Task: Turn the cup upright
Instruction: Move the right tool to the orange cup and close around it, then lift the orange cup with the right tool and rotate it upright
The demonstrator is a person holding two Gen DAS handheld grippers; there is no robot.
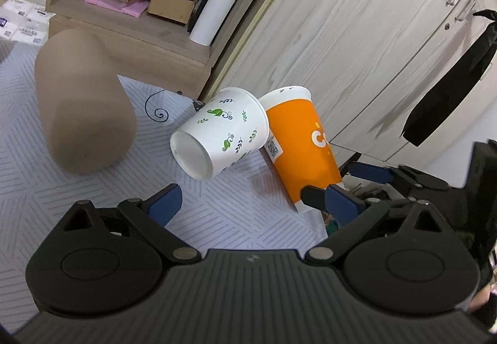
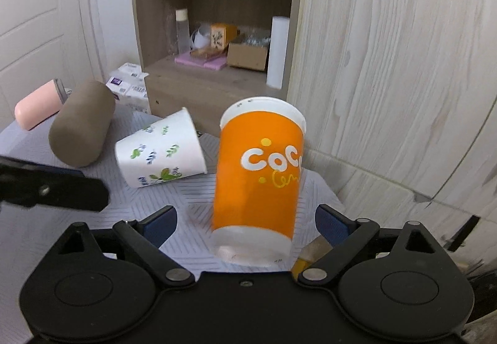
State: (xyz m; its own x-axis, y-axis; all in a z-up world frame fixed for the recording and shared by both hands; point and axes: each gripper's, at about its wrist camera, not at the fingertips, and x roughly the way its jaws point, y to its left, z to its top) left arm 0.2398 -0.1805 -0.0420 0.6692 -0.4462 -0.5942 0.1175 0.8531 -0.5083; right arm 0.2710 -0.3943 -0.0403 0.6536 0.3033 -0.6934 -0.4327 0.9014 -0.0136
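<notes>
An orange paper cup (image 2: 259, 179) with white lettering stands upright on the patterned cloth (image 2: 186, 204), between the open fingers of my right gripper (image 2: 247, 226), which do not touch it. It also shows in the left wrist view (image 1: 303, 142), with the right gripper's blue fingers (image 1: 369, 173) around its base. A white cup with a leaf print (image 1: 219, 133) lies on its side, rim against the orange cup; it also shows in the right wrist view (image 2: 161, 151). My left gripper (image 1: 251, 204) is open and empty, just in front of the white cup's base.
A brown cylinder (image 1: 84, 101) lies on the cloth to the left, with a pink one (image 2: 38, 108) beyond it. A wooden shelf unit (image 2: 214, 70) with boxes and a white roll (image 2: 276, 52) stands behind. Wardrobe doors (image 2: 388, 80) stand to the right.
</notes>
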